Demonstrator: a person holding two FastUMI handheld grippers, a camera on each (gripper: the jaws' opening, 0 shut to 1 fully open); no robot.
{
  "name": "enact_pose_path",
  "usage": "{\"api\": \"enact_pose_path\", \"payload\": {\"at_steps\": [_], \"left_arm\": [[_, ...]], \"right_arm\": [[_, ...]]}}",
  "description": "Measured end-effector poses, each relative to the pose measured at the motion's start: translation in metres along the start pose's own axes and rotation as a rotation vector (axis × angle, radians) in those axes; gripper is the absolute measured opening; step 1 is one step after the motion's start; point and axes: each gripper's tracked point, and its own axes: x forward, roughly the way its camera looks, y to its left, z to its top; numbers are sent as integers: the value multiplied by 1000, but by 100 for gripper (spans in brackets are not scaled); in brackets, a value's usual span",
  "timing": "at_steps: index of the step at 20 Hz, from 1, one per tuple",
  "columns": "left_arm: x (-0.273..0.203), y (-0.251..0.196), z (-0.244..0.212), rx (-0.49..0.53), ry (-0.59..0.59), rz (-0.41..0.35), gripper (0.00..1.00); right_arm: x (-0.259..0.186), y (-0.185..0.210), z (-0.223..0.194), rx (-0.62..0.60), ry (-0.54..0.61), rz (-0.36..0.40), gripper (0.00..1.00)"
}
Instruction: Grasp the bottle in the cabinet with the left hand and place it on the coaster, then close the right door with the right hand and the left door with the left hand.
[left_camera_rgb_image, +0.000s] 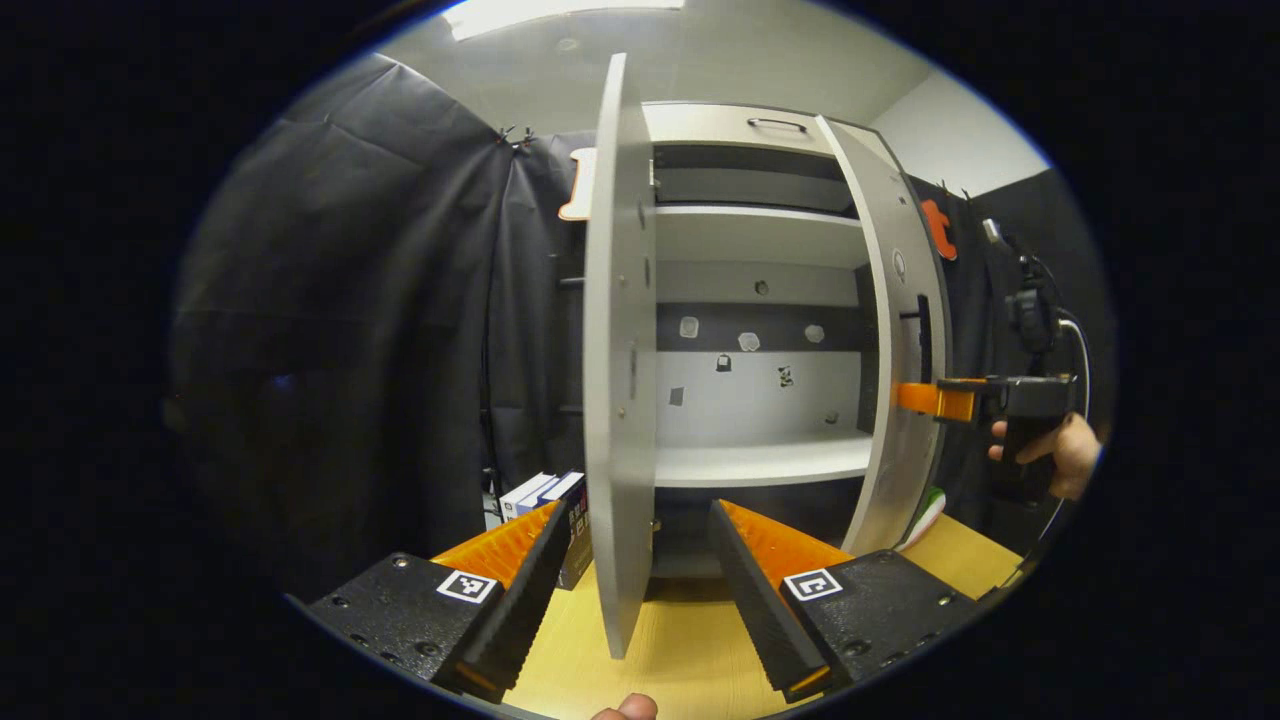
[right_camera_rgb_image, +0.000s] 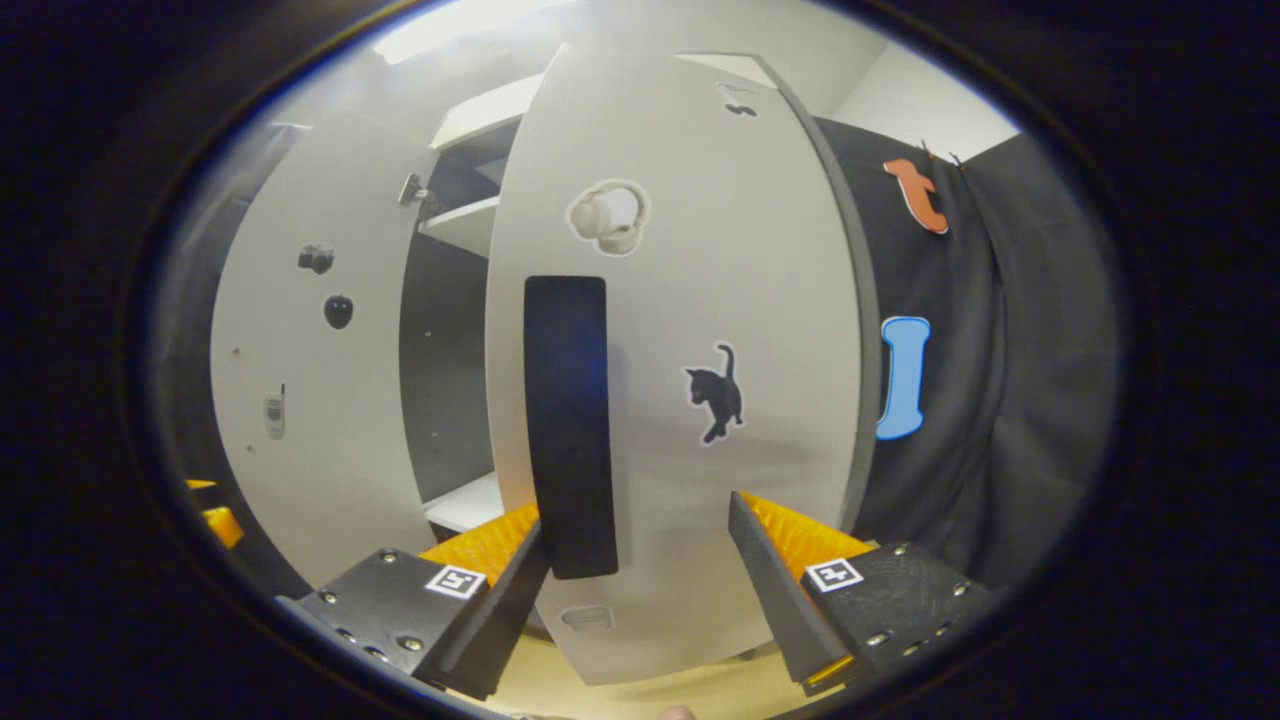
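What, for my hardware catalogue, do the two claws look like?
Left claw and right claw each have two wedge-shaped ribbed fingers on black screwed blocks carrying square black-and-white marker tags. In the left gripper view, a cable runs from the right claw's black handle.

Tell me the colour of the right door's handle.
Black; the handle shows best in the right gripper view.

Boxes (left_camera_rgb_image: 545, 492) at table's (left_camera_rgb_image: 690, 650) left edge half hidden behind left door (left_camera_rgb_image: 618, 400); stickers (left_camera_rgb_image: 748, 341) on cabinet back too small to tell.
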Motion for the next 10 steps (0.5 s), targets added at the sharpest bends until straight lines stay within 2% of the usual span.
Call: {"api": "enact_pose_path", "payload": {"at_steps": [2, 3, 4, 6, 7, 8, 10], "left_arm": [[3, 16, 10, -42, -1, 0, 88], [7, 25, 15, -65, -2, 3, 87], [9, 33, 20, -82, -4, 3, 90], [14, 48, 30, -101, -14, 7, 87], [16, 53, 34, -115, -20, 8, 92], [17, 56, 38, -127, -23, -2, 92], [25, 64, 44, -126, -25, -9, 92]], "right_arm": [[13, 5, 0, 7, -4, -13, 100], [19, 8, -1, 12, -3, -19, 97], [25, 10, -1, 13, -6, -27, 100], [35, 11, 2, 1, -15, -43, 100], [37, 16, -1, -2, -12, -49, 100], [39, 17, -2, -1, -10, -56, 97], [40, 17, -2, 6, -11, -76, 100]]}}
